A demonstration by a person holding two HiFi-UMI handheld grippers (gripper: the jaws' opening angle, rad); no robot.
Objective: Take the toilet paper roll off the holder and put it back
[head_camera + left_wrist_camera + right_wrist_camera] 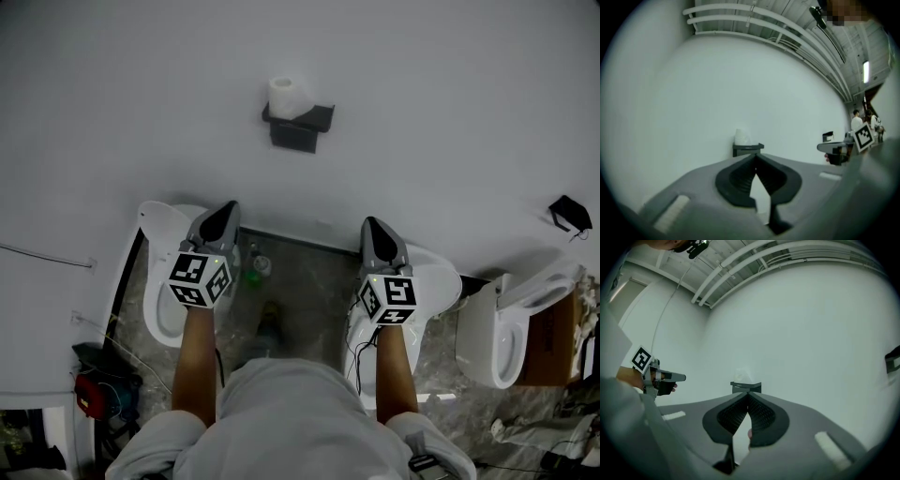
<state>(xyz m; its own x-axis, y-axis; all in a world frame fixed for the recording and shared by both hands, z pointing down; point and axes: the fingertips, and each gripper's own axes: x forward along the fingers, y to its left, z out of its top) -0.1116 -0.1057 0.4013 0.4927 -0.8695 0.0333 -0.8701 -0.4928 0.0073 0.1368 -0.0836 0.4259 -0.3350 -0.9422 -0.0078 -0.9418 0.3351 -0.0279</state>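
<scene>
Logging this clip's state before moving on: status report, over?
Left gripper shut, empty; right gripper shut, empty. Roll sits on holder on the wall, untouched. Nothing between grippers and roll.

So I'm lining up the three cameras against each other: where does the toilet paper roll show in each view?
Head view: the toilet paper roll is in the upper middle, a little left of centre.
Left gripper view: near the centre, a little left.
Right gripper view: near the centre, faint against the pale background.
Shared landmark: the dark holder right under the roll shows in all three.
</scene>
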